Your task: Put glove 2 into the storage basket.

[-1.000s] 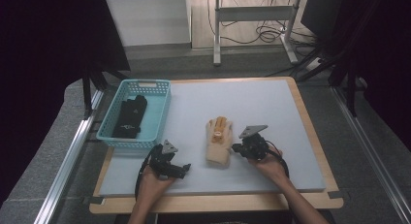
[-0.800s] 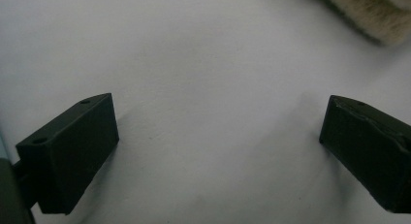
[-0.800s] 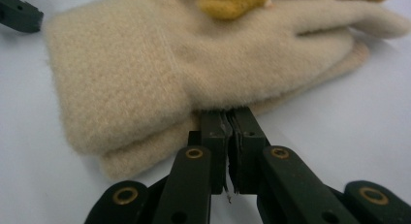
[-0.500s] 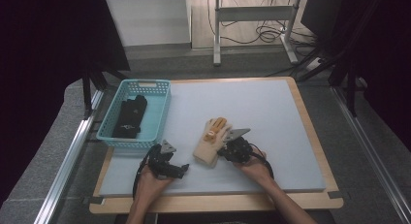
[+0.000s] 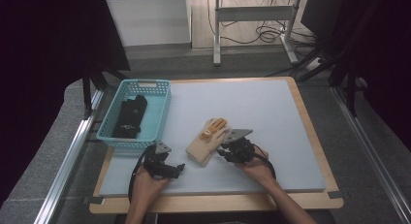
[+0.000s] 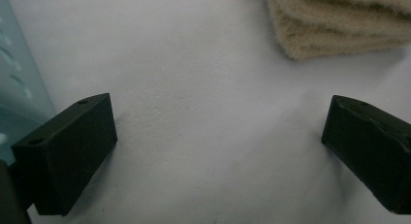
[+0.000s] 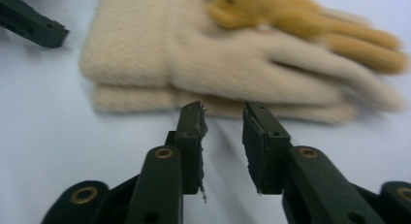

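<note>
A pair of cream knit gloves [image 5: 208, 139] with orange-yellow fingers lies stacked on the pale mat, cuffs toward the person. My right gripper [image 5: 227, 150] sits at the gloves' right edge. In the right gripper view its jaws [image 7: 224, 120] stand a little apart just short of the gloves [image 7: 218, 64]; they have just been opening, and nothing is between them. My left gripper [image 5: 175, 168] rests on the mat left of the cuffs. In the left gripper view it [image 6: 218, 151] is wide open over bare mat, with a cuff [image 6: 339, 25] ahead.
A turquoise basket [image 5: 145, 83] at the table's left holds black gloves [image 5: 130, 116]; its wall [image 6: 19, 78] is close beside my left gripper. The mat [image 5: 271, 112] lies on a wooden board. The left gripper's jaw tip [image 7: 31, 23] appears far off in the right gripper view.
My right gripper has moved left up against the gloves, which have shifted slightly left and turned. The left hand has stayed put.
</note>
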{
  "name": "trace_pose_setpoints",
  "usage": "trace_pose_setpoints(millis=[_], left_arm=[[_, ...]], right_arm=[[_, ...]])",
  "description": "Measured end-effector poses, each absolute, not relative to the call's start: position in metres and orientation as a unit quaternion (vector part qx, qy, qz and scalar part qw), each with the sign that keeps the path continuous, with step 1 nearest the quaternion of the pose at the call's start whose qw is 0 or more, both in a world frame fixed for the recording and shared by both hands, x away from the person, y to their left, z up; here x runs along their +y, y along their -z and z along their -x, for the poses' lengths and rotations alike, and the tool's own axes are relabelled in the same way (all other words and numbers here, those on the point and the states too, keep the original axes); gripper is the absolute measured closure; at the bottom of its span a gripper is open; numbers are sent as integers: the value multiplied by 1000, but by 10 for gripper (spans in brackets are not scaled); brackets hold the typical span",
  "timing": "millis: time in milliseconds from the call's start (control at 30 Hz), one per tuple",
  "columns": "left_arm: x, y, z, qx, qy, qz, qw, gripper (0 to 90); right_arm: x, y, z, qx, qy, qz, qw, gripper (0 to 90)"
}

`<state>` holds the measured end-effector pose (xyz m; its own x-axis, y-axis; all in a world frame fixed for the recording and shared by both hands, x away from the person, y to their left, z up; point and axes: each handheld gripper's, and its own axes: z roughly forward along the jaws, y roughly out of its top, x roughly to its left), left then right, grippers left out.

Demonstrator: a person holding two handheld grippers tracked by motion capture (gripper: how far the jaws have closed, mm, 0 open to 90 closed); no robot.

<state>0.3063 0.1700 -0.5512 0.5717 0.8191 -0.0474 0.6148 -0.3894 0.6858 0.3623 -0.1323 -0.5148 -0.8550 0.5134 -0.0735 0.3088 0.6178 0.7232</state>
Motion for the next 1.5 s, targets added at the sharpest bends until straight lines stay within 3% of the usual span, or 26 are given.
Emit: trace_pose_setpoints(millis=[167, 567, 1000, 1100, 1500], left_arm=[[170, 551, -306, 438, -150, -819, 339, 0], [170, 552, -306, 440, -149, -817, 341, 0], [171, 551, -306, 437, -150, -819, 341, 0], [171, 550, -306, 433, -150, -821, 340, 4], [153, 515, -317, 401, -128, -828, 372, 1]], right_arm=[[-163, 506, -365, 872, -380, -265, 158, 508], [-222, 506, -370, 846, -372, -328, 194, 294], [-263, 529, -371, 840, -342, -372, 199, 180], [-270, 529, -375, 829, -361, -390, 171, 174], [-266, 530, -373, 833, -348, -386, 191, 161]])
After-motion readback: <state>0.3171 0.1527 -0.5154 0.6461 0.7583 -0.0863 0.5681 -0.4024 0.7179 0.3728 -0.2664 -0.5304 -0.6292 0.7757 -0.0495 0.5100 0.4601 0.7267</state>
